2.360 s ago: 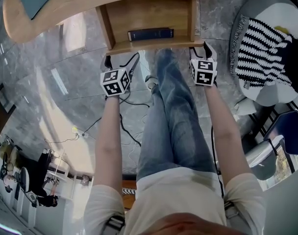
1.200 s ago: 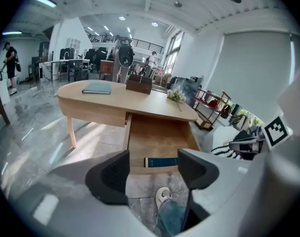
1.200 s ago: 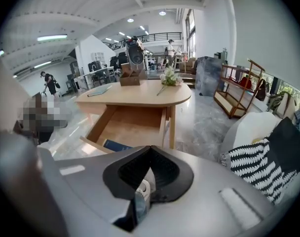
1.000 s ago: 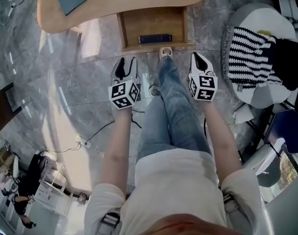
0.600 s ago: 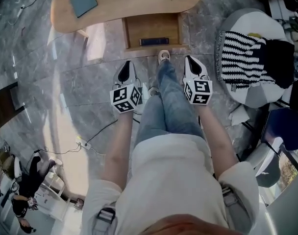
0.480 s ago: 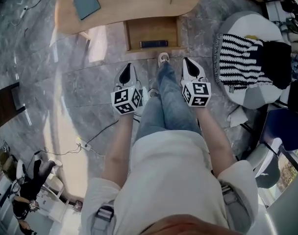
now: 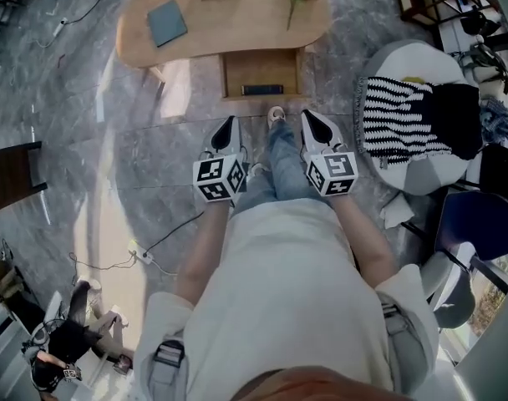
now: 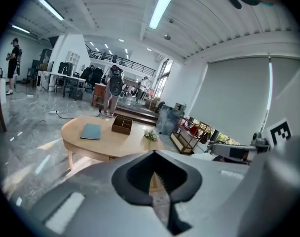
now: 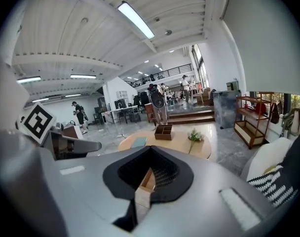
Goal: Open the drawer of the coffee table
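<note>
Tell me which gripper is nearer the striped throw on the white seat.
Right. In the head view the right gripper hangs just left of the striped throw; the left gripper is farther left, beyond the person's leg.

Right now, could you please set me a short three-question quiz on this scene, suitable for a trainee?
1. True or false: the drawer of the coffee table stands open.
2. What lies inside the drawer? A. a dark book B. a mug C. a pair of scissors
3. Fill in: the left tongs and the right tongs are both ____, with nothing held in them.

Key: 1 true; 2 A; 3 shut.
</note>
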`<state>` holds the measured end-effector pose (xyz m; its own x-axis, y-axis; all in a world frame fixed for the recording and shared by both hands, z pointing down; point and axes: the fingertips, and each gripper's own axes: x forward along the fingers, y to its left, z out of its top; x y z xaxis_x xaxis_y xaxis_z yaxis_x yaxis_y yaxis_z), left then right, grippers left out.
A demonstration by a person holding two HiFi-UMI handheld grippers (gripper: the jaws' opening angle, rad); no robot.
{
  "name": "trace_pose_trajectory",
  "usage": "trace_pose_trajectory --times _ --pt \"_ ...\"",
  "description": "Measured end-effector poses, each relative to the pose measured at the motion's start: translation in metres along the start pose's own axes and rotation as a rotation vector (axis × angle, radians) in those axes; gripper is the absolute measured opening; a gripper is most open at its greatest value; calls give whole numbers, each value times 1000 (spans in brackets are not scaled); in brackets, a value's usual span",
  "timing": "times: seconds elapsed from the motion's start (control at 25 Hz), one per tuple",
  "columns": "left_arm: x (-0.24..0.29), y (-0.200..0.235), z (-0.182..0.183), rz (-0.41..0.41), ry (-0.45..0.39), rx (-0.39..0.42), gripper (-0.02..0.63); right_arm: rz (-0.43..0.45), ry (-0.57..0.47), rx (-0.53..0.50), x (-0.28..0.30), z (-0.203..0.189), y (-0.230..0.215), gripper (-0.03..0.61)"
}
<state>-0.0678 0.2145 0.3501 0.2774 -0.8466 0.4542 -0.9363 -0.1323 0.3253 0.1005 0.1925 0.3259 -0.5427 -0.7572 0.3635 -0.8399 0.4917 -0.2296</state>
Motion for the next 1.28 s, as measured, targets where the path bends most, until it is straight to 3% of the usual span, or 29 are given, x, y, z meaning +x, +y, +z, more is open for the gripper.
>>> trace_pose_trajectory --times 0.48,1.28 --pt "-61 -29 31 -42 -31 36 2 121 -52 -32 -43 41 53 2" --pt "-86 -28 34 -50 -59 23 2 139 -80 -70 -62 56 79 0"
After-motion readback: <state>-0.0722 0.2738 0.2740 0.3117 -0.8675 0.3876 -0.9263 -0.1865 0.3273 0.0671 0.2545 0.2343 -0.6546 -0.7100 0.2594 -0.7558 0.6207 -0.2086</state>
